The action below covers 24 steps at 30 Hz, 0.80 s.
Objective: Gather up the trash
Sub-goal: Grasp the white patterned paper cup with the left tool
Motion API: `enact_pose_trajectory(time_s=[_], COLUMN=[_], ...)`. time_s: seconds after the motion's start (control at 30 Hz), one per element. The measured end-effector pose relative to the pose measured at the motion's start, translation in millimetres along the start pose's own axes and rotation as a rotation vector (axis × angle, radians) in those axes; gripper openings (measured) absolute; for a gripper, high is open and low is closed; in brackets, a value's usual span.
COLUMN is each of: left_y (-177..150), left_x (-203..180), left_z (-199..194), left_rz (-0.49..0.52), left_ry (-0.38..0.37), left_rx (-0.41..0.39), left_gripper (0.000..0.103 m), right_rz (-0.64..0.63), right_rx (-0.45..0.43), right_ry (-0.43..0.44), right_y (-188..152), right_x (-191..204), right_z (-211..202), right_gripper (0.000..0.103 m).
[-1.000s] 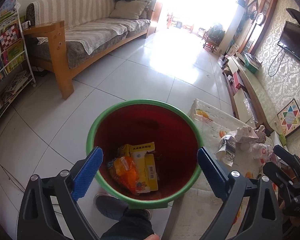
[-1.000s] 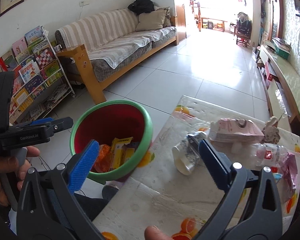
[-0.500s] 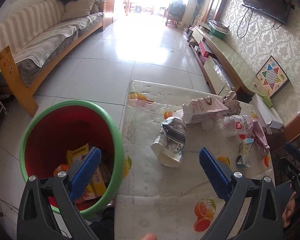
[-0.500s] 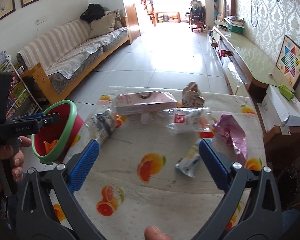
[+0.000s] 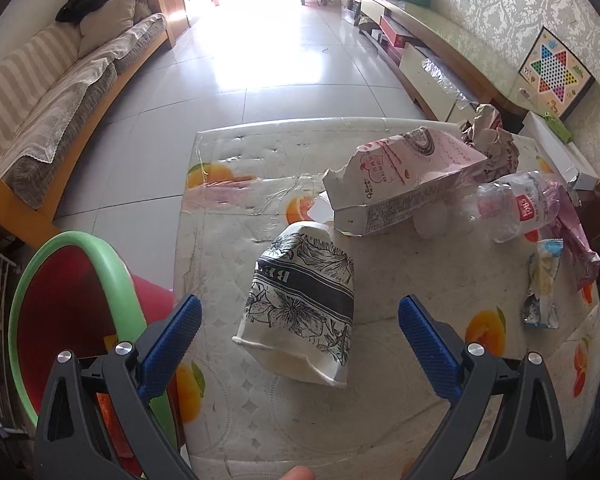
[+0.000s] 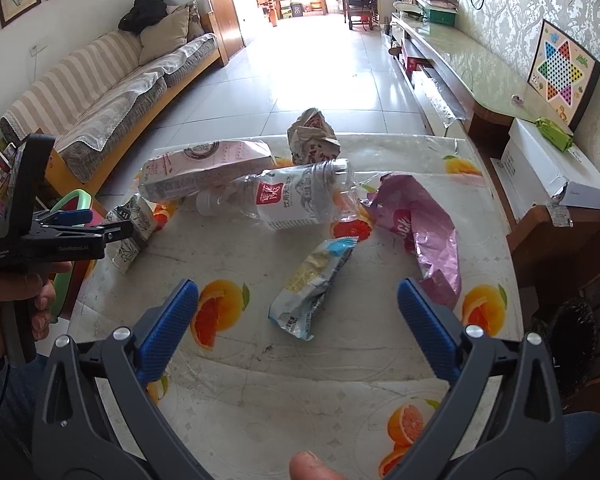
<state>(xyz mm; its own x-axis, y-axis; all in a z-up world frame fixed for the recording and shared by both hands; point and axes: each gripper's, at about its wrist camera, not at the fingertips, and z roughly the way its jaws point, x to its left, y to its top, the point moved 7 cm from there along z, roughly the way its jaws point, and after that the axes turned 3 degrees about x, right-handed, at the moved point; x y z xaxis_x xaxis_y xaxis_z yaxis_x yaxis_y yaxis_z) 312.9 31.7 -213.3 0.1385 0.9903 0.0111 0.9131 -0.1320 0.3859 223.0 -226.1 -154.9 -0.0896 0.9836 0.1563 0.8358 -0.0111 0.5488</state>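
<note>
The worktop [image 5: 228, 420] carried most of the trash; the bin [image 5: 66, 240] beside it held a few pieces. Carton [image 5: 404, 180], bottle [image 6: 300, 196], paper cup [image 5: 300, 304] and wrapper [image 6: 312, 288] remained. Left gripper [image 5: 300, 320] and right gripper [image 6: 298, 300] hovered wide apart, empty.
</note>
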Motion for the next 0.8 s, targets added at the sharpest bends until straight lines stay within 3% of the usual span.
enact_pose_trajectory(time_s=[0.23, 0.33, 0.4, 0.43, 0.57, 0.8], left_y=[1.6, 1.0, -0.1, -0.6, -0.1, -1.1], left_x=[5.5, 9.6, 10.5, 10.8, 8.8, 9.3], left_z=[27.8, 33.7, 37.3, 38.1, 32.9, 13.3], left_rz=[0.004, -0.013, -0.017, -0.013, 0.014, -0.013], left_ry=[0.014, 0.005, 0.003, 0.006, 0.016, -0.030], left_rx=[0.044, 0.057, 0.068, 0.070, 0.043, -0.006], left_gripper=[0.093, 0.079, 0.064, 0.061, 0.059, 0.053], right_rz=[0.007, 0.012, 0.018, 0.022, 0.026, 0.042], right_rx=[0.025, 0.036, 0.046, 0.051, 0.070, 0.108], right_ry=[0.011, 0.013, 0.014, 0.013, 0.011, -0.014], right_y=[-1.0, -1.1, -1.7, -2.0, -2.5, -5.8], right_x=[1.4, 2.1, 1.5, 1.3, 3.5, 1.9], right_z=[18.0, 25.4, 31.6, 34.9, 47.0, 67.6], right_gripper=[0.098, 0.098, 0.098, 0.098, 0.098, 0.098])
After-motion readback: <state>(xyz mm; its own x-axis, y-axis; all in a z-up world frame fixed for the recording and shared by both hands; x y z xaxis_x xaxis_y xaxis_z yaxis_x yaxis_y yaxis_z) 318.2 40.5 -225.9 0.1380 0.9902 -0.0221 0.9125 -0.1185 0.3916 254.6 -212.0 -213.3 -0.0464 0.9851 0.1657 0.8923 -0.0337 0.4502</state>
